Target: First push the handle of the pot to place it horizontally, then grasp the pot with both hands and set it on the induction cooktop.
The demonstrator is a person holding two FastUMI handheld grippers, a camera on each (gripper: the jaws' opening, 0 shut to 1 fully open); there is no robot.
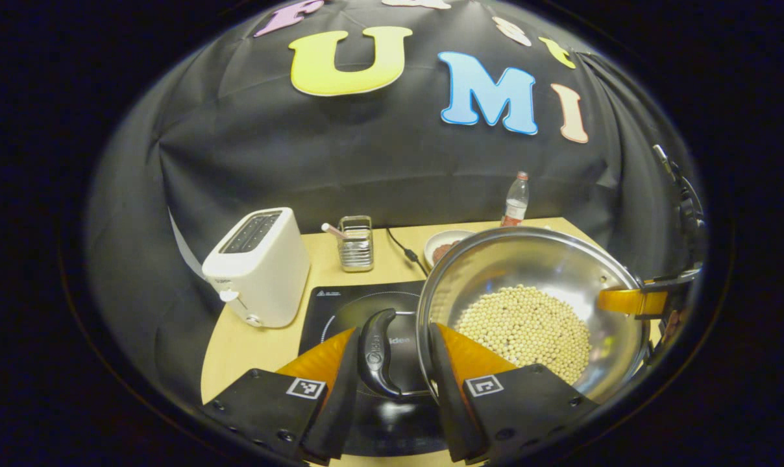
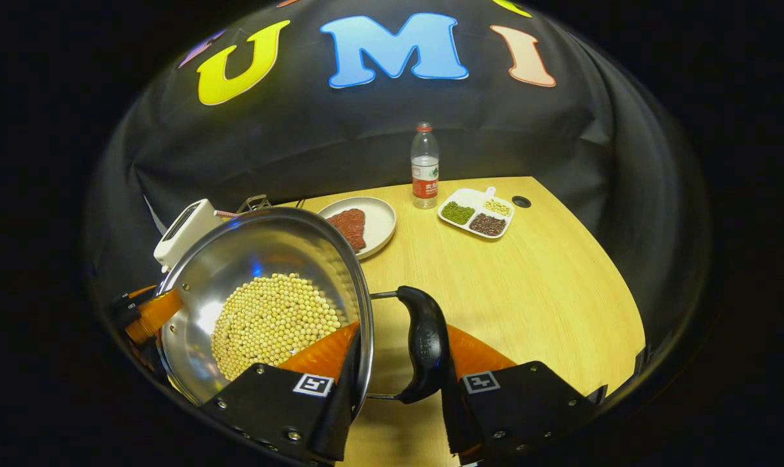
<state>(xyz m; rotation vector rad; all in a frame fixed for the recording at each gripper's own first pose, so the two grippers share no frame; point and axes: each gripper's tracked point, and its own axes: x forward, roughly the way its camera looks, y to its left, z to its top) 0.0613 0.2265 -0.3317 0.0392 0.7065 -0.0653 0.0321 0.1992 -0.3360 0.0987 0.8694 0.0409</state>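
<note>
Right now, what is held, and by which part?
The pot of beans: left gripper clamps one black side handle, right gripper the other.

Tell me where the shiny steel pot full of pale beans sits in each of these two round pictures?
Left gripper view: the shiny steel pot of pale beans sits right of centre, above the black induction cooktop.
Right gripper view: the pot sits lower left, over the wooden table.
Shared landmark: the clear plastic bottle with a red label stands behind the pot by the wall.
</note>
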